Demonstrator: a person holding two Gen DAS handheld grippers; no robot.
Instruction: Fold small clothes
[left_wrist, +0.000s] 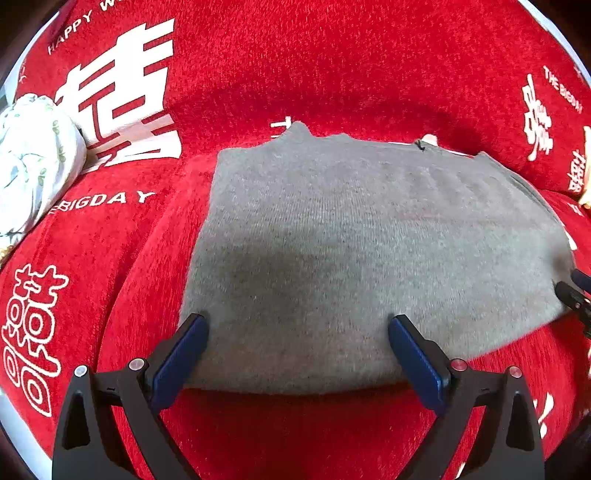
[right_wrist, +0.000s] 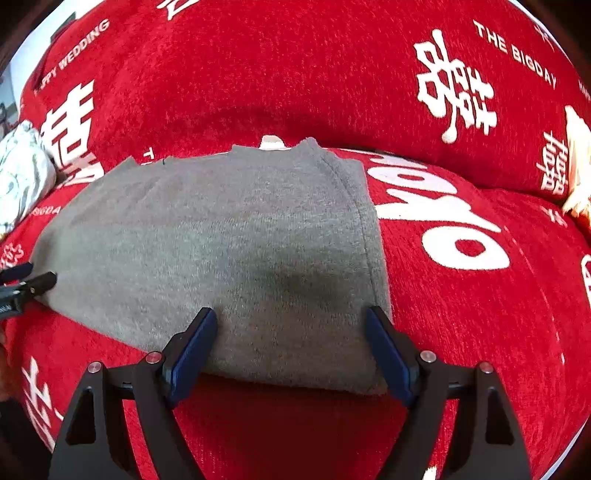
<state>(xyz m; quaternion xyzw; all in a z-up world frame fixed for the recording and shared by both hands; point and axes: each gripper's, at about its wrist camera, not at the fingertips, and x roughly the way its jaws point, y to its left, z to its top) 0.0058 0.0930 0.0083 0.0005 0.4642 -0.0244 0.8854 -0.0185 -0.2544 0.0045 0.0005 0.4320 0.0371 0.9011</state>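
Note:
A grey knit garment (left_wrist: 351, 236) lies folded flat on the red sofa cover, its sleeve side seam showing on the right in the right wrist view (right_wrist: 236, 236). My left gripper (left_wrist: 297, 326) hovers open over the garment's near left corner, one blue pad at the left edge. My right gripper (right_wrist: 291, 319) is open over the near right corner, its right pad at the seam edge. Nothing is pinched by either. Each gripper's tips peek into the other's view: the right gripper (left_wrist: 572, 291) and the left gripper (right_wrist: 26, 280).
The red sofa cover (right_wrist: 461, 332) with white lettering covers seat and backrest. A pale floral bundle of cloth (left_wrist: 33, 158) sits at the left end of the sofa. A cream fringed object (right_wrist: 578, 173) lies at the right end.

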